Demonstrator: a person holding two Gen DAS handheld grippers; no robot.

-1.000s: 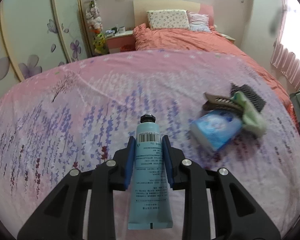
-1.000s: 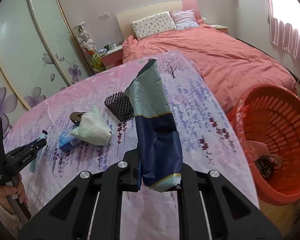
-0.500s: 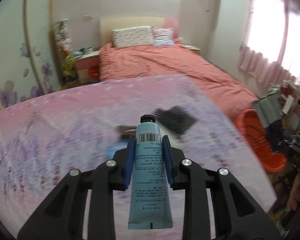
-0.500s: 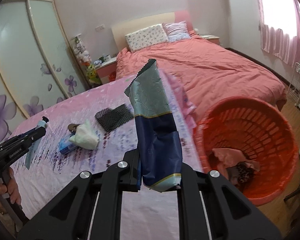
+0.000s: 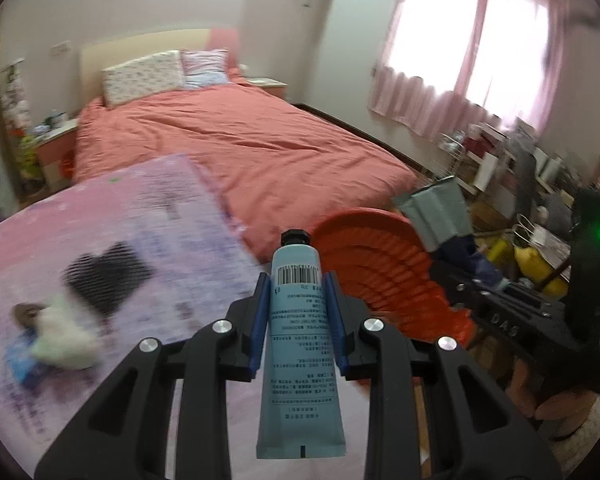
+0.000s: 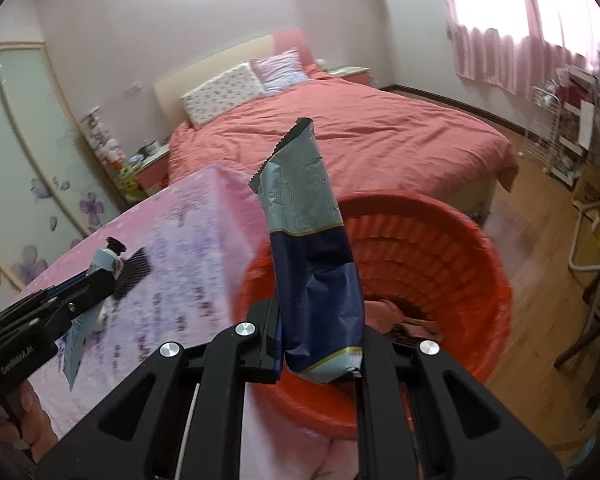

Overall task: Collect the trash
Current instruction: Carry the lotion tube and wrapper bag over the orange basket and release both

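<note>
The left tongs are pinching one pale blue tube tightly, cap forward, while the right tongs are clamping one blue-and-grey wrapper upright over the single red basket. Since a second ago, both have been swinging away from the worktop toward the basket, which is now filling the right view. One black mesh piece and one white tissue wad are lying on the worktop.

Light blue tube w/ black cap and barcode, clamped upright, cap pointing away. Snack wrapper, pale teal top / navy bottom, jagged torn edge up, held upright over the orange basket. Basket's on the floor beside the table, some pinkish trash already inside.
</note>
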